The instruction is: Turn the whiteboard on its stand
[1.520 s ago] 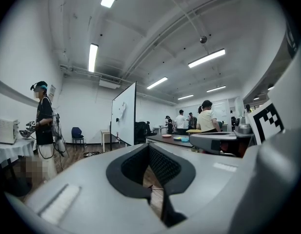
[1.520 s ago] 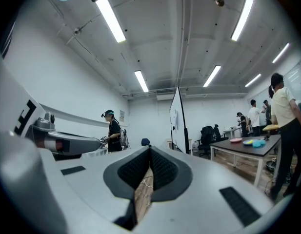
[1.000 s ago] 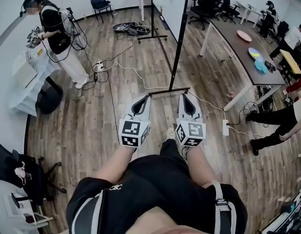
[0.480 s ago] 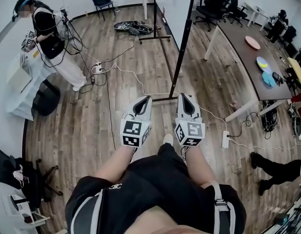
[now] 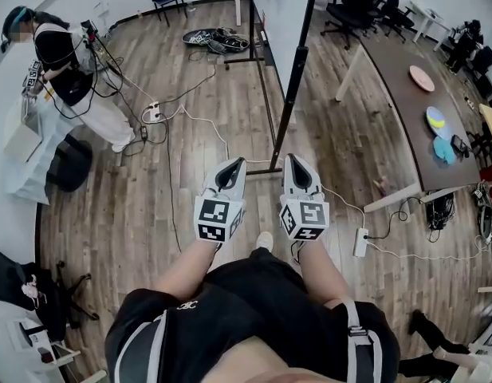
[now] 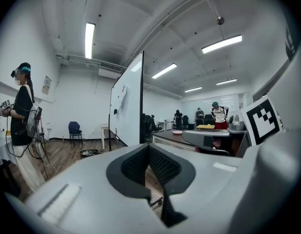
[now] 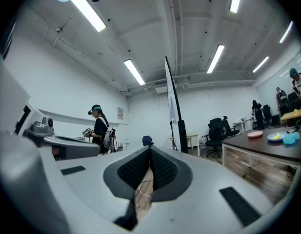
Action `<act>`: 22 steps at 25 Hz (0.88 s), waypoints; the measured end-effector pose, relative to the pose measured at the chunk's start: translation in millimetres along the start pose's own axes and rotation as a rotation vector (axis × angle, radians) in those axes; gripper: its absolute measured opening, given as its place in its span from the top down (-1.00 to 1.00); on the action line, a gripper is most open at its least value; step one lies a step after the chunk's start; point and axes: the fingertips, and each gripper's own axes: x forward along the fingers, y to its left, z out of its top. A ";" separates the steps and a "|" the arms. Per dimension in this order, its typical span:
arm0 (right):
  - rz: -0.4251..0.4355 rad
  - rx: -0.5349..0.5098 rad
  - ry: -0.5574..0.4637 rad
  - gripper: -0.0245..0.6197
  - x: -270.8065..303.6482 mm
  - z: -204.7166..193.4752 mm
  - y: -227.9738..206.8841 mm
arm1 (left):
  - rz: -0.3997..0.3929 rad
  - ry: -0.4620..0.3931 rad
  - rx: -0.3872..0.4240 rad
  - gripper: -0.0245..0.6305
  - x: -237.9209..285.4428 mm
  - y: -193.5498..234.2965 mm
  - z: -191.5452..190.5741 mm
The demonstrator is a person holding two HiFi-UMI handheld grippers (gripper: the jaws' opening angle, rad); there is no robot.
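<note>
Pointing level toward whiteboard (image 5: 281, 10): left gripper (image 5: 232, 168), right gripper (image 5: 294, 162), both clenched empty.

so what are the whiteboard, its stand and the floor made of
The whiteboard is a smooth, glossy white panel, probably coated steel or melamine; the left gripper view shows a bright reflection near its top. The stand looks like black painted metal tube: thin, straight posts and feet. The floor is brown planks with grain and seams, wood or wood-look laminate; the look cannot settle which.
</note>
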 end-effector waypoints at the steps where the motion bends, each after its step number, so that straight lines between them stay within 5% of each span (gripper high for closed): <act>1: 0.005 0.005 0.004 0.90 9.9 0.3 -10.4 | 0.004 0.003 0.000 0.90 13.7 0.3 2.7; 13: 0.069 0.013 0.050 0.90 95.5 0.3 -72.2 | 0.067 0.044 -0.030 0.90 105.4 22.8 11.9; 22: 0.029 0.002 0.053 0.90 143.2 0.6 -80.7 | 0.021 0.018 -0.017 0.90 143.5 53.6 25.2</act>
